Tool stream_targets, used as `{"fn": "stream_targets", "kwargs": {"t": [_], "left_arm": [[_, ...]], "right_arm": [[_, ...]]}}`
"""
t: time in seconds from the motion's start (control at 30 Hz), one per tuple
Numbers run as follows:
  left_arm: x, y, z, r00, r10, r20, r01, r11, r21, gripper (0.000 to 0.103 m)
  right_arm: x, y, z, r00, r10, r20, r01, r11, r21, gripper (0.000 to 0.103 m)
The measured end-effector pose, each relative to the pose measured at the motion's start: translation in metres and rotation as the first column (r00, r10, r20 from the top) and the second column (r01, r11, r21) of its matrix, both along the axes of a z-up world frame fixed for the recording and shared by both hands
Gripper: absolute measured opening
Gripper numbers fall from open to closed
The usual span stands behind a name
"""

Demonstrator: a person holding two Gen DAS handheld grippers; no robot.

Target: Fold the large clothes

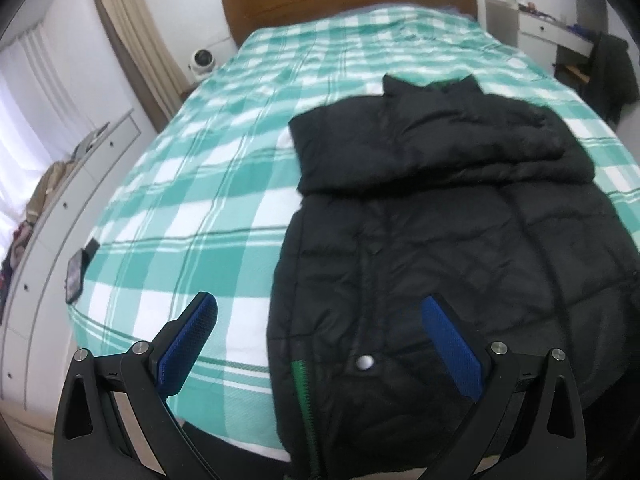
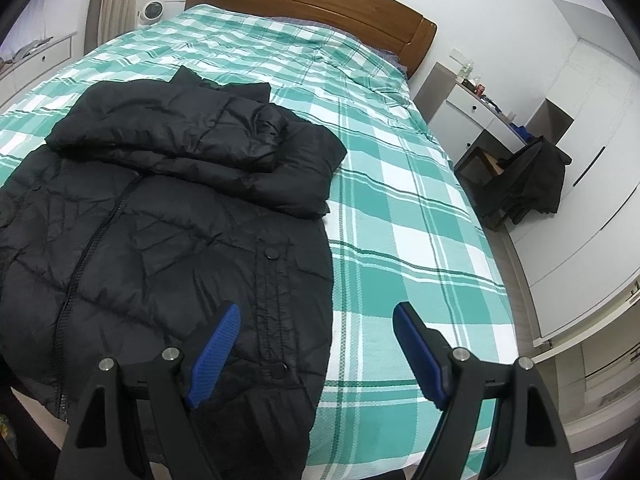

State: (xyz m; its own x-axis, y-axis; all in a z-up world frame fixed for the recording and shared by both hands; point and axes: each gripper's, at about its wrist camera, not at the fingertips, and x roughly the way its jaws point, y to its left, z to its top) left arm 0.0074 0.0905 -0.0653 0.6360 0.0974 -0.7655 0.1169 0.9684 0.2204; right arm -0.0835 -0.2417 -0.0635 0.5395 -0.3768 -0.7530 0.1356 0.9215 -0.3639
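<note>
A black puffer jacket (image 1: 460,240) lies flat on the bed, collar toward the headboard, both sleeves folded across its chest. It also shows in the right wrist view (image 2: 160,220). My left gripper (image 1: 320,312) is open and empty, above the jacket's bottom left edge near the hem, one finger over the sheet and one over the jacket. My right gripper (image 2: 316,324) is open and empty, above the jacket's bottom right edge, left finger over the jacket and right finger over the sheet.
The bed has a green and white checked sheet (image 1: 200,184) and a wooden headboard (image 2: 312,0). A phone (image 1: 75,276) lies at the bed's left edge. White drawers (image 1: 60,220) stand left. A desk (image 2: 480,116) and a chair with dark clothes (image 2: 524,176) stand right.
</note>
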Motion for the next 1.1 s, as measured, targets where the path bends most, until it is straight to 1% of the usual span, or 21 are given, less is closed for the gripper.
{"fn": "stream_targets", "kwargs": {"t": [0.17,0.33,0.5,0.63,0.77,0.83,0.9,0.97,1.03,1.1], "left_arm": [[-0.003,-0.012,0.011,1.000,-0.015,0.014,0.015,1.000,0.021,0.102],[-0.006,-0.018,0.015,1.000,-0.024,0.018,0.023,0.999,0.041,0.102],[-0.005,-0.018,0.014,1.000,-0.031,-0.001,0.031,0.999,0.021,0.102],[-0.004,-0.018,0.012,0.998,-0.047,-0.031,0.046,0.999,-0.025,0.102],[-0.004,-0.019,0.009,0.997,-0.061,-0.044,0.060,0.998,-0.030,0.102],[-0.004,-0.014,0.001,0.994,-0.077,-0.072,0.074,0.997,-0.031,0.102],[-0.002,0.001,-0.012,0.992,-0.066,-0.109,0.062,0.997,-0.038,0.102],[-0.003,0.028,-0.030,0.986,-0.044,-0.159,0.034,0.998,-0.061,0.102],[-0.005,0.050,-0.047,0.978,-0.027,-0.207,0.009,0.996,-0.091,0.102],[-0.009,0.072,-0.070,0.964,-0.018,-0.265,-0.019,0.991,-0.136,0.102]], "right_arm": [[0.002,0.002,0.000,1.000,0.004,0.000,-0.004,1.000,0.000,0.081],[0.002,0.005,-0.001,1.000,0.012,-0.002,-0.012,1.000,-0.002,0.081],[0.002,0.007,-0.001,1.000,0.017,-0.006,-0.017,1.000,-0.004,0.081],[0.002,0.009,0.000,1.000,0.022,-0.008,-0.022,1.000,-0.002,0.081],[0.002,0.010,0.000,1.000,0.024,-0.005,-0.024,1.000,-0.002,0.081],[0.001,0.010,0.000,1.000,0.029,-0.010,-0.029,1.000,0.001,0.081],[-0.002,0.001,-0.003,0.999,0.037,-0.021,-0.036,0.999,0.028,0.081],[-0.008,-0.018,-0.010,0.999,0.031,-0.032,-0.028,0.996,0.088,0.081],[-0.017,-0.040,-0.021,0.999,0.022,-0.046,-0.014,0.984,0.175,0.081],[-0.029,-0.063,-0.040,0.996,0.000,-0.090,0.026,0.958,0.286,0.081]]}}
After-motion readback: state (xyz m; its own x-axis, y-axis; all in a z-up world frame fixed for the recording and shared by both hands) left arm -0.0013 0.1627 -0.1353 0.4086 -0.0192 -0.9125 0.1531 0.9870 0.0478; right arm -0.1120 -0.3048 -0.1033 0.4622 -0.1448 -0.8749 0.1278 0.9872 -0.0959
